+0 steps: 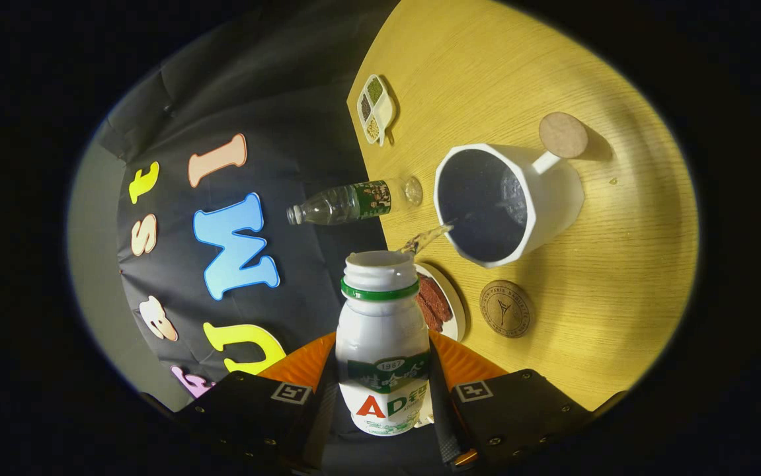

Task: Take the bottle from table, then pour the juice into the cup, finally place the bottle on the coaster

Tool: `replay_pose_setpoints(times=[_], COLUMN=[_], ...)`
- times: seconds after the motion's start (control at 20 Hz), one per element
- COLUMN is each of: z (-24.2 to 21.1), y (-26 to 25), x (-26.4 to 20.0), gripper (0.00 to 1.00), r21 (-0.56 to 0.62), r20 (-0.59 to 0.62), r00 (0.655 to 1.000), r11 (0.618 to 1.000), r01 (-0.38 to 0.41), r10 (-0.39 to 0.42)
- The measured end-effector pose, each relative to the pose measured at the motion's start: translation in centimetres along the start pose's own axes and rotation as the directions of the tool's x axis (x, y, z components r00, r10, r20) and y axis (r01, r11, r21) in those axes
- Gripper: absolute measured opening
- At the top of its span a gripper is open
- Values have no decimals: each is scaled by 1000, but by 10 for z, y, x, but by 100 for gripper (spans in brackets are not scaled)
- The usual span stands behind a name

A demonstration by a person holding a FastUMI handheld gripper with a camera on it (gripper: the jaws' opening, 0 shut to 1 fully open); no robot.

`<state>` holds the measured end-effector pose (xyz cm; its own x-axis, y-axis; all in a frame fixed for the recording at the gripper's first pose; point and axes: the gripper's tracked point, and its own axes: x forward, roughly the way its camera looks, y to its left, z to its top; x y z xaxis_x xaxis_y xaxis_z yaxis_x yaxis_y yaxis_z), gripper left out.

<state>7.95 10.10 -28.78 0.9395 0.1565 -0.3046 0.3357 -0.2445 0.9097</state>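
light yellowish wood-grain table (pixel 552 59) with a rounded edge, wrinkly black cloth booth wall (pixel 274 86) right behind it, dim lighting, soft shadows

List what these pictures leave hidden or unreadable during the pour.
- Juice level in the cup: gripper view, interior too dark.
- Bottle base: gripper view, hidden between the tongs gripping it.
- Plate contents: partly behind the bottle.
- Coaster emblem: too small to read.
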Motion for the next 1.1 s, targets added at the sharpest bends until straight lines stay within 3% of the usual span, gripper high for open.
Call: replay_pose_setpoints(times=[1.1], z=[3], y=[-6], x=[-2], gripper=[64], r21=[85], r20=[16], r00=[1000], r11=[996], r01=[25], r10=[-27])
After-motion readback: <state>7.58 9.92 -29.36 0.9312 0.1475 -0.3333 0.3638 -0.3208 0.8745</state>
